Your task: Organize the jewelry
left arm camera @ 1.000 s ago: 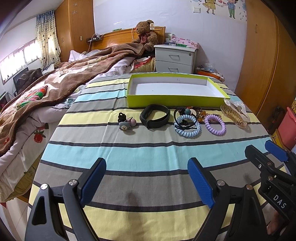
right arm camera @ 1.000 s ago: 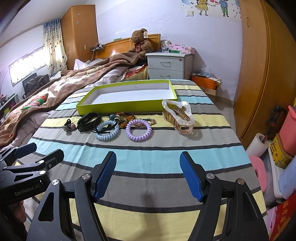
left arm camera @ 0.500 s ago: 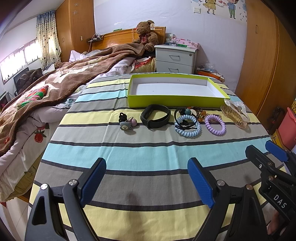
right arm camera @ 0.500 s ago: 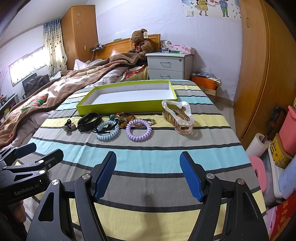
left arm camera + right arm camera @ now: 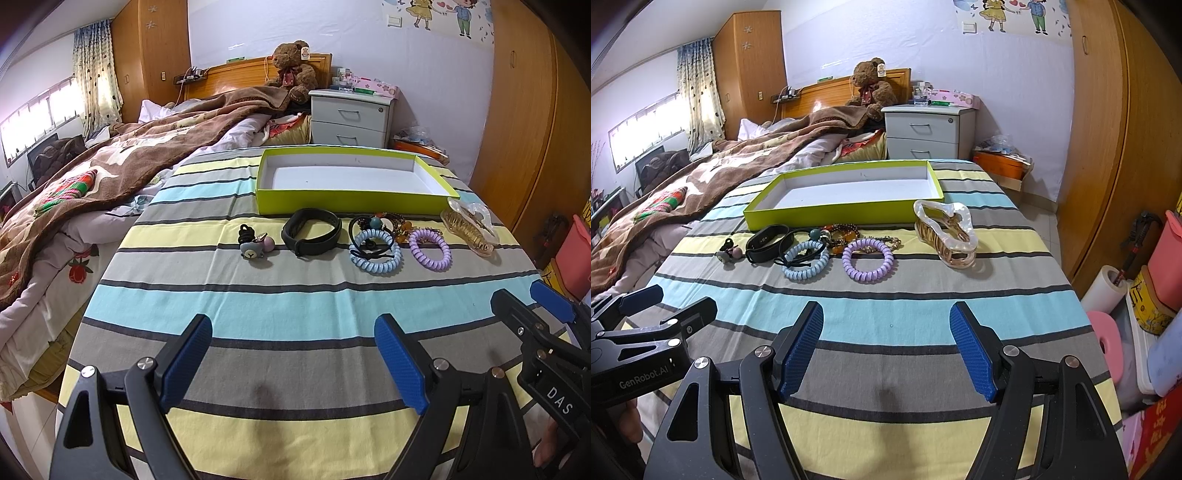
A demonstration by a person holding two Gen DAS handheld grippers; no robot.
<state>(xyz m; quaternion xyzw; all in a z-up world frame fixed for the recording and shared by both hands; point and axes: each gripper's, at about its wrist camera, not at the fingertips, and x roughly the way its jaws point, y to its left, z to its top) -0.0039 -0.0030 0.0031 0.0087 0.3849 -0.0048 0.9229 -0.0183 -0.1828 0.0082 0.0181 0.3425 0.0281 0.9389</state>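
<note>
An empty lime-green tray (image 5: 354, 202) (image 5: 827, 214) lies on the striped cloth. In front of it sits a row of items: a small bear hair tie (image 5: 254, 248) (image 5: 727, 254), a black band (image 5: 312, 232) (image 5: 767, 239), a blue coil tie (image 5: 376, 251) (image 5: 806, 261), a beaded bracelet (image 5: 395, 224) (image 5: 842, 233), a purple coil tie (image 5: 430, 249) (image 5: 868, 260) and a clear hair claw (image 5: 471, 230) (image 5: 947, 232). My left gripper (image 5: 291, 360) and right gripper (image 5: 886, 345) are both open and empty, well short of the row.
A bed with a brown blanket (image 5: 122, 162) lies to the left. A white nightstand (image 5: 351, 118) stands behind the tray. A wooden wardrobe (image 5: 1108, 140) and floor clutter with a pink bin (image 5: 1167, 254) are on the right.
The left wrist view has shifted slightly; the items and both grippers' jaws are unchanged.
</note>
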